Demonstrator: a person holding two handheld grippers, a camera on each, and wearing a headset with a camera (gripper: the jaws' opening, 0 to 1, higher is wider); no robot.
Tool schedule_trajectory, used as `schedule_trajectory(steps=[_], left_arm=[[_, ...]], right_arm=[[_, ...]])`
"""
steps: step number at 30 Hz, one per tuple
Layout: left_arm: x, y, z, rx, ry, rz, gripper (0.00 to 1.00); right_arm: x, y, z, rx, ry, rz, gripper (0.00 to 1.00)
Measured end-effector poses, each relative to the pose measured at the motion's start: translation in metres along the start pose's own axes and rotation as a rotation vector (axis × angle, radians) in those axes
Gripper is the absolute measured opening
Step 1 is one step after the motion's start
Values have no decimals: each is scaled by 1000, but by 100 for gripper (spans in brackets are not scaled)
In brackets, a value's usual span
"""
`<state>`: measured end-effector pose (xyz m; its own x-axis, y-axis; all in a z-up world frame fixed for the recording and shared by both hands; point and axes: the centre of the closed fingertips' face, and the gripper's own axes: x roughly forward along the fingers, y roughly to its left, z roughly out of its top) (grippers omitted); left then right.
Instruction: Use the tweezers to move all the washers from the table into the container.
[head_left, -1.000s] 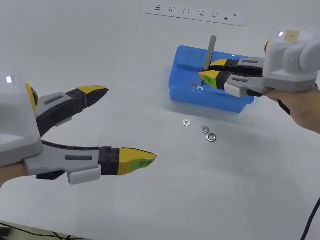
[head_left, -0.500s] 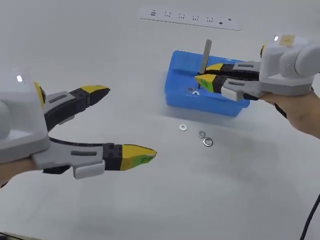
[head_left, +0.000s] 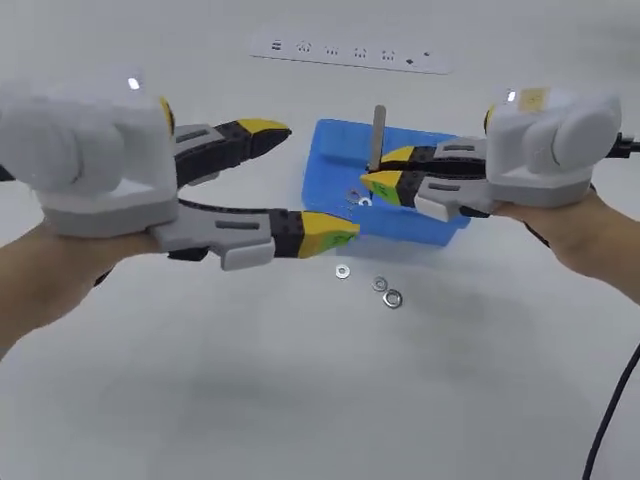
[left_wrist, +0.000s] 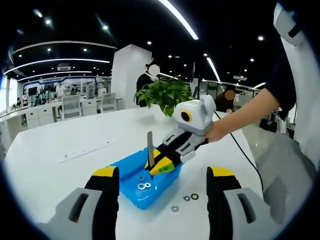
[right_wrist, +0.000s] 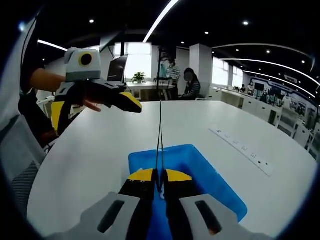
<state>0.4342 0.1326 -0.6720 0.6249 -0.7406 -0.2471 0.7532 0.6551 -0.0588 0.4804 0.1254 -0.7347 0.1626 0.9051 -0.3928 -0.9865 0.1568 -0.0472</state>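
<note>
The tweezers are clamped upright in the right tool, over the blue container. Three washers lie on the worktop just before it, nearer this tool. The left tool is held apart, empty.

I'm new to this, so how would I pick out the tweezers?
On the white table sits a blue container. Over it the right claw pinches the tweezers: a thin grey metal strip standing upright, unlike the flat little washers nearby.
</note>
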Motion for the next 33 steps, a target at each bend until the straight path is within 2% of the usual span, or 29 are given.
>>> schedule_trajectory(steps=[2, 7, 8, 9, 10, 13, 15, 18, 21, 26, 28, 29, 33], left_arm=[[12, 6, 2, 48, 19, -4, 73], [29, 15, 14, 43, -17, -12, 64], [31, 18, 14, 65, -12, -3, 62], [33, 24, 12, 115, 14, 18, 59], [34, 25, 12, 126, 22, 15, 56], [38, 23, 14, 120, 9, -19, 48], [39, 21, 15, 155, 12, -38, 41], [42, 13, 14, 205, 34, -101, 30], [44, 5, 19, 216, 27, -153, 29], [47, 1, 20, 232, 31, -195, 20], [47, -1, 22, 245, 34, -208, 11], [48, -2, 23, 238, 31, -219, 9], [48, -4, 23, 273, 42, -236, 7]], right_arm=[[0, 1, 1, -20, 3, 4, 8], [-1, 4, 1, -33, 8, 12, 8], [-2, 4, 1, -35, 8, 15, 8], [-2, 5, 1, -37, 9, 17, 8], [-2, 5, 1, -42, 9, 18, 8], [-3, 6, 2, -47, 8, 23, 8], [-3, 6, 1, -50, 9, 24, 8], [-4, 7, 1, -51, 8, 30, 8], [-4, 10, 2, -52, 8, 42, 8], [-4, 13, 2, -58, 7, 57, 8], [-4, 14, 3, -59, 5, 62, 8], [-4, 14, 3, -61, 5, 62, 8], [-4, 13, 5, -68, 5, 62, 8]])
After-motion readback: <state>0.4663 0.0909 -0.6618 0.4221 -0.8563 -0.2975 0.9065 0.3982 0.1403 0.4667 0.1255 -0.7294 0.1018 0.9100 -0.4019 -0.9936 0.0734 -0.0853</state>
